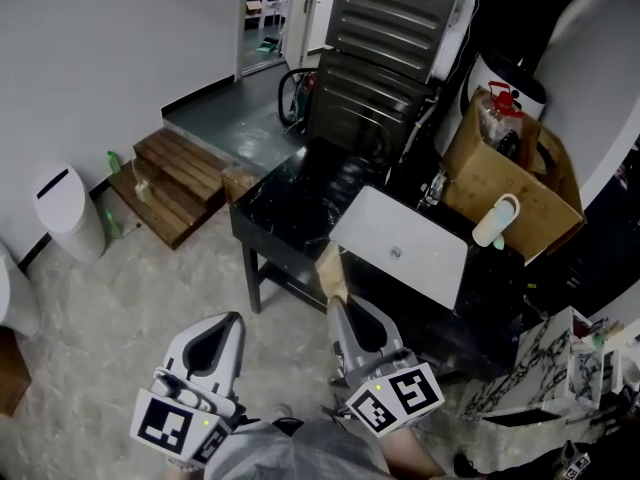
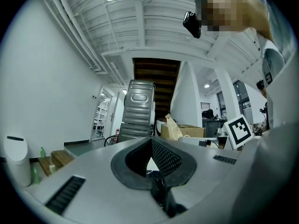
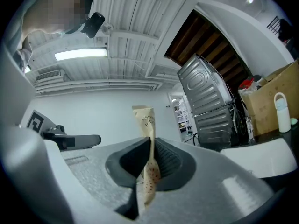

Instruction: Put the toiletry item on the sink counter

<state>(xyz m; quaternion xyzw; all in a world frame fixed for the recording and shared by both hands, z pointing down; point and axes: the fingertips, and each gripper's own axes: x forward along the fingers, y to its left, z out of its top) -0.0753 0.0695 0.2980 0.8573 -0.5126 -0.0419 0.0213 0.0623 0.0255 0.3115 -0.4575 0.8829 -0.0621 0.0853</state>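
A: Starting at the left: spotting the left gripper (image 1: 232, 318) low in the head view, with jaws pressed together on nothing at all. Idle, by the look of it.

B: Agreed. Moving across to the right gripper (image 3: 150, 140), clamped on a flat beige toiletry tube (image 3: 143, 120), taken edge-on between the pads and showing its flat sealed end above the tips. Gripped around mid-body, leaving the lower part poking out beneath.

A: Looks light, soft and squashy, judging by that thin flattened shape. Probably bends rather than breaks. Worth holding across the flat faces, as now, without squeezing hard. Could slip on that smooth-looking skin, or ooze at the cap.

B: Can't make out the cap from here, mind. Sliding further right: seeing the black sink counter (image 1: 290, 203), with the tube up close to its front edge in the head view, not yet resting on it. Then the white basin (image 1: 420, 260) set into the top.

A: And past that, a cardboard box (image 1: 510, 193) with a white bottle (image 1: 497, 220) leaning at its front. Calls for a bare dark patch left of the basin, probably, and for laying the tube flat rather than standing it.
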